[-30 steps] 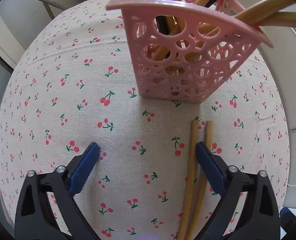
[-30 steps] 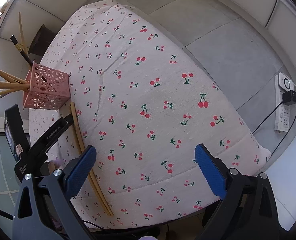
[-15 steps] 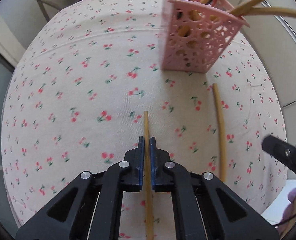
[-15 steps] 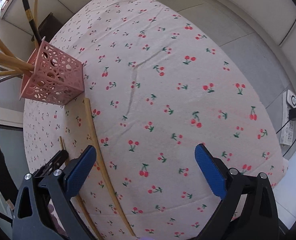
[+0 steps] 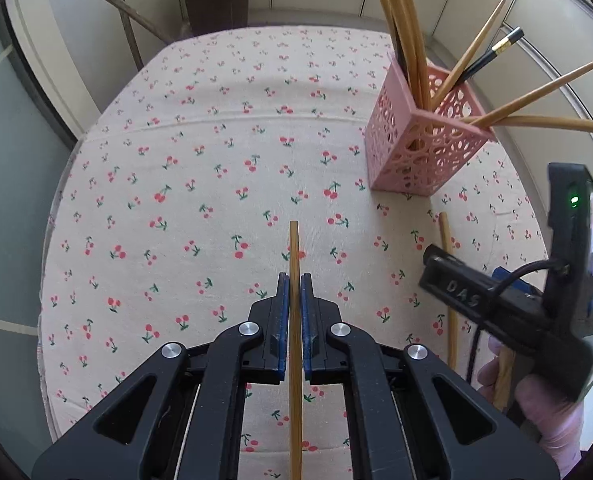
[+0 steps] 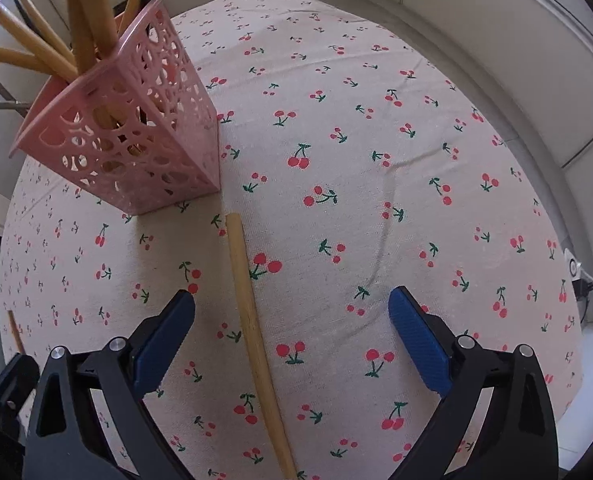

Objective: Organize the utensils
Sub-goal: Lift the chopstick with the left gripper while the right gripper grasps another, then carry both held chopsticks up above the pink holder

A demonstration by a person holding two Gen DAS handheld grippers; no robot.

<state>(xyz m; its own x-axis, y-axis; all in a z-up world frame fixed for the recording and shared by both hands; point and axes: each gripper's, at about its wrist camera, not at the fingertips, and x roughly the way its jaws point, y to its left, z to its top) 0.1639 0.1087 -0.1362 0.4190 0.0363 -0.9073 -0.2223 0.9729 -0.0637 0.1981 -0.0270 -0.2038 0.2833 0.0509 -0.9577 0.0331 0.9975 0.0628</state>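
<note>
Left wrist view: the left gripper (image 5: 292, 288) has its blue pads pinched tight on a bamboo chopstick (image 5: 294, 252), which runs lengthwise between the jaws and pokes out ahead of them above the cherry-print cloth (image 5: 200, 184) on the worktop. The pink perforated holder (image 5: 420, 152) stands ahead and to the right, already bristling with chopsticks that lean outward in several directions. A second chopstick (image 6: 252, 328) lies flat on the cloth just in front of the holder, and the right gripper (image 6: 292, 336) hangs over it with its jaws spread wide, gripping nothing; the stick sits between the two pads, nearer the left one.

Risks, as I judge them: the held stick is clamped along its length with only a short end exposed, so tipping it into the holder needs a large wrist turn, and the thin round shaft could slide or swivel in the pads. The fanned-out sticks crowd the opening, so the incoming tip may strike one and knock the light holder over or shove it. On the right, closing off-centre may roll the lying stick away or pinch the cloth, and the two grippers are close enough to collide
</note>
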